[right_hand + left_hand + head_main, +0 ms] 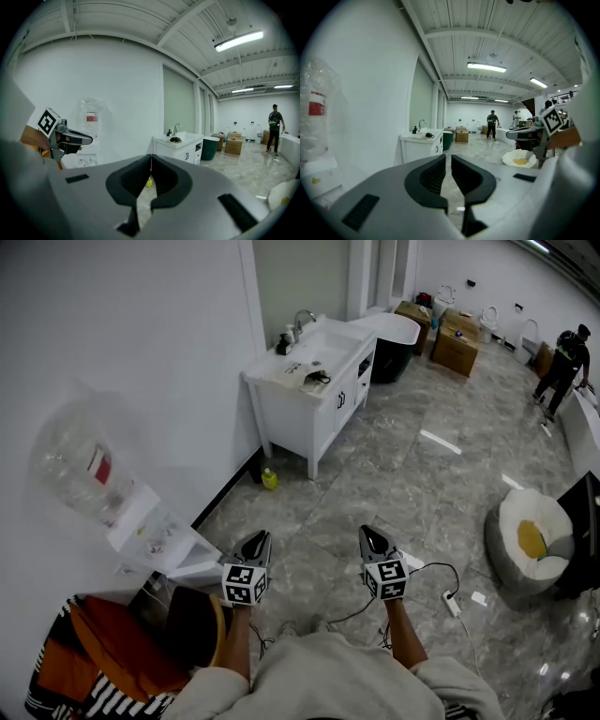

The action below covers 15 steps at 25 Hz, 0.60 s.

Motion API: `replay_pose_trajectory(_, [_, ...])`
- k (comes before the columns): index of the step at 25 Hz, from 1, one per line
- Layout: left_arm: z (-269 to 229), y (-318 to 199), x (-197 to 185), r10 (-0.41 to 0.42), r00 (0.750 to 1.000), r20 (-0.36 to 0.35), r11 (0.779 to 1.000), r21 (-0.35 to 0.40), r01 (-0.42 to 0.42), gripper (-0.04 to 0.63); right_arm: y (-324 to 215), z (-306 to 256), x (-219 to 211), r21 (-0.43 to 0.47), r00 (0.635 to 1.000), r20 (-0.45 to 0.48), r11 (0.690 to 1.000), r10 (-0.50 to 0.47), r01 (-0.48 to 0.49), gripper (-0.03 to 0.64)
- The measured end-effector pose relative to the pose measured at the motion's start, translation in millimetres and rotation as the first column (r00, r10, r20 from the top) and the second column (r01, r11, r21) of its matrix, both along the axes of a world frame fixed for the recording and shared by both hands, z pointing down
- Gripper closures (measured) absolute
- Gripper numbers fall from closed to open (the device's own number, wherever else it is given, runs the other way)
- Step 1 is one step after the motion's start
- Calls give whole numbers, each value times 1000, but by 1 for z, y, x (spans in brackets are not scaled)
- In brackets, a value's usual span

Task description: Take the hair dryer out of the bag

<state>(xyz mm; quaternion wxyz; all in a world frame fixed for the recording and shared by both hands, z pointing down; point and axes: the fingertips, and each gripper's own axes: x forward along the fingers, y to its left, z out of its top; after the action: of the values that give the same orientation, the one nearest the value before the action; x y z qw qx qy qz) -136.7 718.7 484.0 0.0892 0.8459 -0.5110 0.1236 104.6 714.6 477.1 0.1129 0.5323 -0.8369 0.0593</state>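
Both grippers hover side by side over the grey marble floor, close in front of me. My left gripper [258,538] is shut and holds nothing; in its own view the dark pads [436,176] stand almost together. My right gripper [371,535] is shut and empty too, its tips [151,158] touching. Some way ahead stands a white vanity [281,395] with a small black corded object [316,379] on its top; what it is I cannot tell. A clear plastic bag [80,470] with a red label hangs on the left wall. No hair dryer is plainly visible.
An open dark bag [192,629] and orange-black striped fabric [94,671] lie at my lower left, below white papers [155,535]. A yellow-green bottle [269,479] stands by the vanity. A power strip [452,602], a white cushion [530,540], cardboard boxes [456,348] and a person [564,362] are to the right.
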Motion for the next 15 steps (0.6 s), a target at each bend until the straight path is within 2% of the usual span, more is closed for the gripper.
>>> replay_pose_trajectory(5, [5, 6, 14, -9, 1000, -4, 1000, 1, 9, 577, 4, 5, 7, -5, 999, 36, 999, -34, 34, 610])
replay_pose_trajectory(8, [7, 8, 19, -13, 1000, -6, 1000, 0, 13, 568, 5, 10, 7, -15, 997, 45, 998, -55, 56, 576])
replay_pose_trajectory(15, [12, 1, 24, -23, 1000, 1, 1000, 2, 23, 565, -3, 17, 12, -16, 998, 37, 999, -48, 49, 560])
